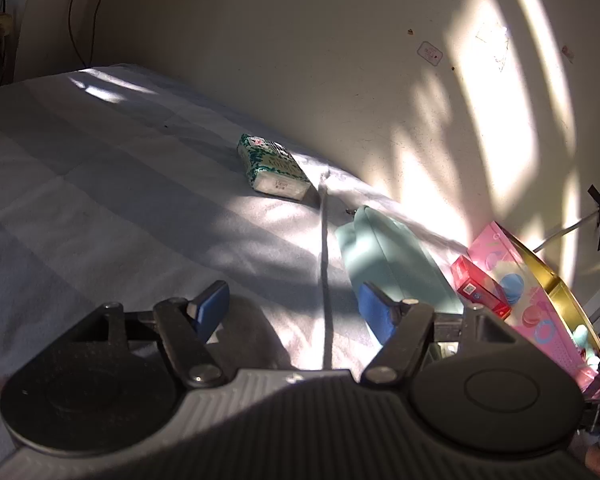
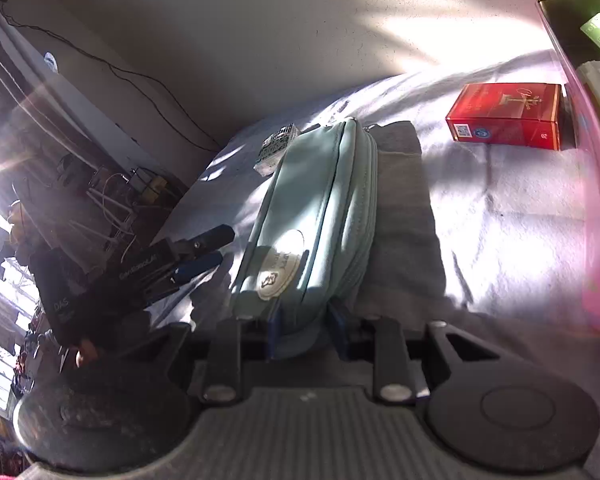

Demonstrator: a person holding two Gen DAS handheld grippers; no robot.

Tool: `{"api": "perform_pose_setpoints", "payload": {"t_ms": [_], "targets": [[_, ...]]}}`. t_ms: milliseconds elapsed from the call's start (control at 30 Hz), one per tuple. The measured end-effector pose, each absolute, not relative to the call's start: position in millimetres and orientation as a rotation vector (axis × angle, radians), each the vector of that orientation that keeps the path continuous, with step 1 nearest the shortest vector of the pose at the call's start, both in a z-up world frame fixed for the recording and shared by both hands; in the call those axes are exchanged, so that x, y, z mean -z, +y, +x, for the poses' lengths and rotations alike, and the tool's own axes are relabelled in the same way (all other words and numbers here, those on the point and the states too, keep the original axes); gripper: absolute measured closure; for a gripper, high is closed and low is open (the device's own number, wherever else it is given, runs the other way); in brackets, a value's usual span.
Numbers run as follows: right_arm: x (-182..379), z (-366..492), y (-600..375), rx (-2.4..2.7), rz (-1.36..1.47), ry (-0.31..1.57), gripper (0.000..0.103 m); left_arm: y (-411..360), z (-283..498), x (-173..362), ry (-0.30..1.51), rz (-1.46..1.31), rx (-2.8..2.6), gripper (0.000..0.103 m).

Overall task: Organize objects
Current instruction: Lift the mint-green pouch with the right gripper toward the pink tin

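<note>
A mint-green zip pouch [image 2: 312,216] lies on the pale bedsheet [image 2: 500,220], and my right gripper [image 2: 306,334] is shut on its near end, one blue pad on each side. In the left wrist view the same pouch [image 1: 392,264] sits just right of my left gripper [image 1: 293,310], which is open with only sheet between its blue pads. From the right wrist view, the left gripper [image 2: 216,248] hovers to the left of the pouch, apart from it. A green-and-white box [image 1: 274,168] lies further back, and a red box [image 2: 508,116] lies to the right.
A pink box with a gold rim [image 1: 540,292] leans at the right by the red box [image 1: 480,288]; it fills the right edge as a pink blur [image 2: 596,200]. The wall [image 1: 340,60] runs close behind the bed. Cables and clutter [image 2: 112,196] lie past the bed's left side.
</note>
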State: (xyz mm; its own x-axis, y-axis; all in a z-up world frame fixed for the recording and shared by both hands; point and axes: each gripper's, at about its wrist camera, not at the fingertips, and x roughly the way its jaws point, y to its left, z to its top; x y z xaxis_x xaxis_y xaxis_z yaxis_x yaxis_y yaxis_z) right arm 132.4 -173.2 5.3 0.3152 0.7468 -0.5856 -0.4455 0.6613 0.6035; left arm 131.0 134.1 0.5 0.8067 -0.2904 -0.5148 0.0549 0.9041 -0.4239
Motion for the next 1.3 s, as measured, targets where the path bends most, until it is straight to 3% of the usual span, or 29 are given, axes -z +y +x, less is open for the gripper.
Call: {"api": "perform_pose_setpoints", "payload": {"t_ms": [167, 300, 433, 533, 633, 667, 733, 833, 867, 1033, 1133, 1300], "targets": [[-33, 71, -265, -0.769, 0.177, 0.862, 0.076, 123, 130, -4, 0.635, -0.38, 0.245, 0.029], [-61, 39, -354, -0.434, 0.274, 0.662, 0.074, 95, 133, -14, 0.656, -0.35, 0.346, 0.029], [-68, 13, -389, -0.385, 0.384, 0.564, 0.047, 61, 137, -23, 0.691, -0.308, 0.428, 0.029], [-50, 10, -366, -0.434, 0.348, 0.614, 0.039, 38, 136, -23, 0.716, -0.249, 0.459, 0.028], [-28, 13, -330, -0.479, 0.276, 0.683, 0.018, 22, 140, -16, 0.743, -0.188, 0.457, 0.028], [-20, 12, -313, -0.478, 0.21, 0.69, 0.015, 19, 143, -13, 0.76, -0.184, 0.462, 0.028], [-11, 12, -291, -0.493, 0.131, 0.69, 0.014, 17, 144, -8, 0.789, -0.201, 0.482, 0.02], [-2, 15, -255, -0.552, 0.009, 0.676, 0.012, 5, 132, -9, 0.782, -0.157, 0.506, 0.019], [2, 16, -245, -0.54, -0.035, 0.677, 0.008, 0, 127, -8, 0.775, -0.139, 0.522, 0.019], [8, 19, -224, -0.486, -0.123, 0.648, 0.02, -7, 112, -14, 0.744, -0.093, 0.497, 0.032], [-5, 9, -234, -0.508, -0.104, 0.577, 0.022, 3, 104, -35, 0.72, -0.162, 0.519, 0.033], [-39, -4, -253, -0.502, -0.064, 0.415, 0.022, -15, 80, -86, 0.534, -0.108, 0.553, 0.033]]}}
